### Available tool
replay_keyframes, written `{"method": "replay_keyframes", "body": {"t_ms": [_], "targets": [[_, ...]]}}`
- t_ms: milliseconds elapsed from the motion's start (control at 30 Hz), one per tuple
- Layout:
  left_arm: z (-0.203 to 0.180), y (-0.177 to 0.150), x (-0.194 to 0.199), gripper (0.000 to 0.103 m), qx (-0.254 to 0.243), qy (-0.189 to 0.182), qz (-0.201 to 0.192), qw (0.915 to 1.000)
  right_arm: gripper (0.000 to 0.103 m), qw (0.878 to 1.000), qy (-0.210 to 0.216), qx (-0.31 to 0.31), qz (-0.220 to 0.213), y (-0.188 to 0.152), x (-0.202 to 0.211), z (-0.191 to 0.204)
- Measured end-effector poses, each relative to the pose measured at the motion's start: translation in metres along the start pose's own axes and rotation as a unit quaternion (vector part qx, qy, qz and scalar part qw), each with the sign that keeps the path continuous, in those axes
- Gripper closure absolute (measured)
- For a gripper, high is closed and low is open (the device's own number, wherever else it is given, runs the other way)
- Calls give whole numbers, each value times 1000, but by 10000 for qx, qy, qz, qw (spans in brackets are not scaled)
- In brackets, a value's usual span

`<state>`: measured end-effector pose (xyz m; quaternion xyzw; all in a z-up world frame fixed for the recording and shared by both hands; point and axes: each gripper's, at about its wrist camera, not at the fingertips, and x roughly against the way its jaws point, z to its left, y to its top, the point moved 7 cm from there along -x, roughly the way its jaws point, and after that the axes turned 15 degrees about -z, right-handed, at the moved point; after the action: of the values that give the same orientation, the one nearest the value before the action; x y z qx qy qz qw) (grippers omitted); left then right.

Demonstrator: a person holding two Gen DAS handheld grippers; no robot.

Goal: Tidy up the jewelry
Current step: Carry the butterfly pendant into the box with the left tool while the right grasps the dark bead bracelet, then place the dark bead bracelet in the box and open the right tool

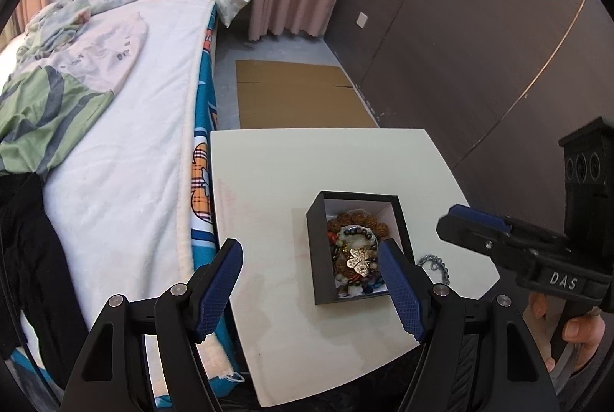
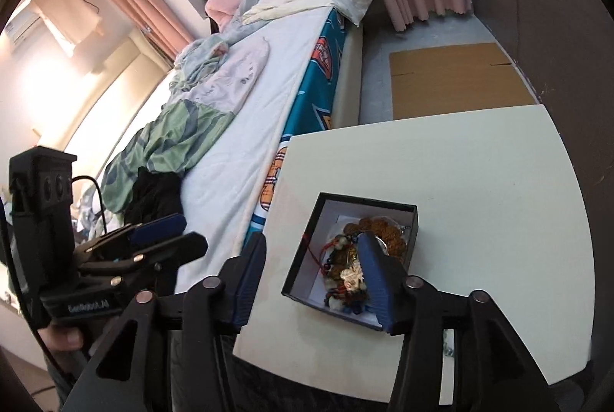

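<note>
— Where the worktop (image 1: pixel 268 181) meets the bed (image 1: pixel 126 151), what sits on it?

— A black jewelry box (image 1: pixel 321 258), lid off, heaped with bead bracelets (image 1: pixel 355 225) and a gold butterfly charm (image 1: pixel 358 258); a silver chain bracelet (image 1: pixel 435 264) lies just outside at its 3 o'clock.

— And the grippers?

— Left gripper (image 1: pixel 312 291) above the box, fingers wide apart, empty. Right gripper (image 2: pixel 312 283) likewise spread, its 3 o'clock finger over the beads.
</note>
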<state>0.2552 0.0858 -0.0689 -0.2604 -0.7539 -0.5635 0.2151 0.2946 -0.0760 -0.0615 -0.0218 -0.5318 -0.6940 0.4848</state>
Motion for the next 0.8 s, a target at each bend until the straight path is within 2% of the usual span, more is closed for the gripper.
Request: {"method": "replay_keyframes", "body": {"t_ms": [333, 467, 667, 800], "targets": [[-26, -7, -10, 29, -190, -187, 114, 9996, 51, 9986, -364, -381, -20, -11, 26, -43], [-43, -9, -16, 29, -319, -264, 161, 9990, 35, 9974, -535, -472, -93, -15, 42, -61], [-69, -15, -26, 29, -511, -364, 259, 9977, 34, 9953, -820, -501, -128, -24, 61, -89], [-87, -22, -32, 29, -639, -429, 333, 9965, 34, 9944, -856, -607, -143, -30, 71, -104]]}}
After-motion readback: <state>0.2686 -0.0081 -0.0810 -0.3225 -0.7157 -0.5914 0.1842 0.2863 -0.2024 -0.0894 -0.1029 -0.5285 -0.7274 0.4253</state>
